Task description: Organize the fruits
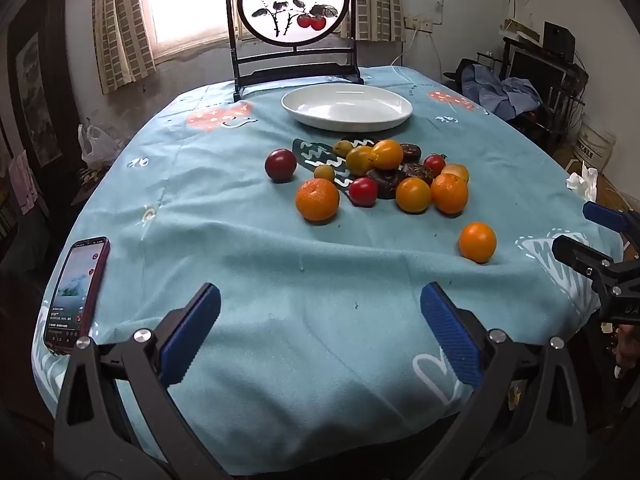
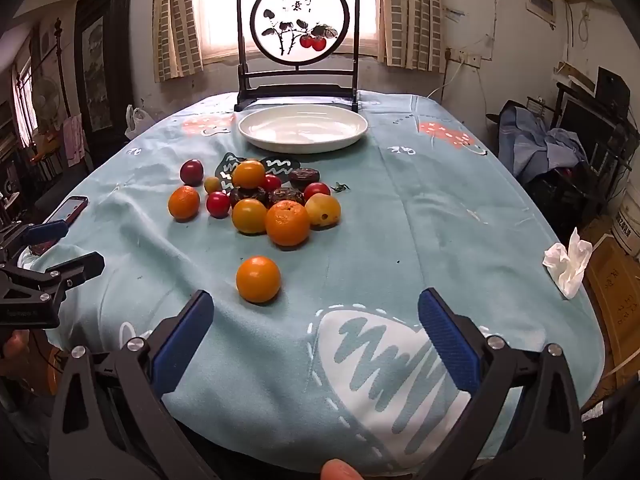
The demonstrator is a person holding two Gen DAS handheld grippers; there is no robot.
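Note:
A pile of fruits (image 1: pixel 384 172) lies mid-table: oranges, red and yellow small fruits, dark brown ones; it also shows in the right wrist view (image 2: pixel 260 200). One orange (image 1: pixel 477 241) sits apart, nearer the front; in the right wrist view this orange (image 2: pixel 258 279) lies just ahead of the left finger. An empty white oval plate (image 1: pixel 347 106) (image 2: pixel 303 128) stands behind the pile. My left gripper (image 1: pixel 320 320) is open and empty above the near cloth. My right gripper (image 2: pixel 316 320) is open and empty; it appears at the right edge of the left wrist view (image 1: pixel 592 236).
A phone (image 1: pixel 78 292) lies at the table's left front edge. A framed round painting on a stand (image 1: pixel 294 20) stands behind the plate. A crumpled tissue (image 2: pixel 568 260) lies at the right edge. The table has a light blue cloth (image 1: pixel 240 248).

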